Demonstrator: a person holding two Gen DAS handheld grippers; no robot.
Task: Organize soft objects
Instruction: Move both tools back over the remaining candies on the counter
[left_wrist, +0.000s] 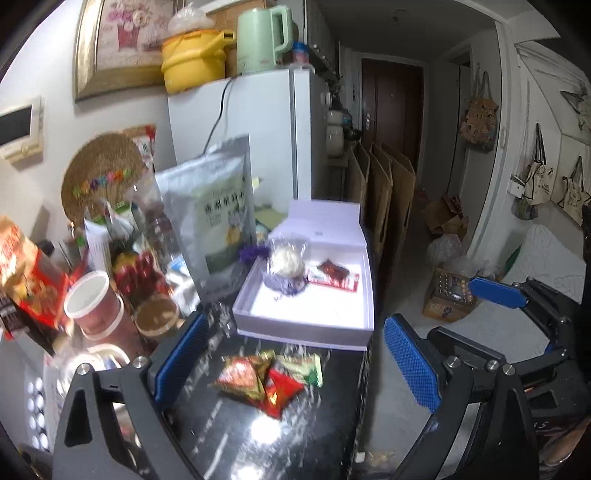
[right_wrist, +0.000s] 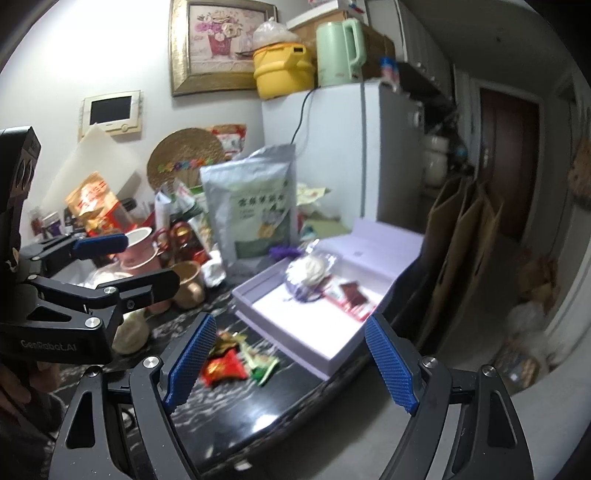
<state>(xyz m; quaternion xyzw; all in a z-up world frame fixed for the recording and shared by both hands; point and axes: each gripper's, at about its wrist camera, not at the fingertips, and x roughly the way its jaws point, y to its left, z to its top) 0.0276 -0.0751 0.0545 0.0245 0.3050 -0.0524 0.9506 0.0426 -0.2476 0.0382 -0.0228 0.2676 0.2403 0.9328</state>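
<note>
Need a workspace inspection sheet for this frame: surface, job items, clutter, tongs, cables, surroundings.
Surface: glossy black marble-pattern countertop, glare spots.
Job's things: pile of small red and green snack packets on the counter; open lilac cardboard box behind, holding a plastic-wrapped white bun and a dark red sachet.
Clutter: silver stand-up pouch, pink paper cup, gold cup, jumbled packets at left.
Grippers: left tongs open, empty; right tongs open, empty.
Cables: black cord down the white fridge.
Surroundings: hallway, dark door, hanging tote bags.
</note>
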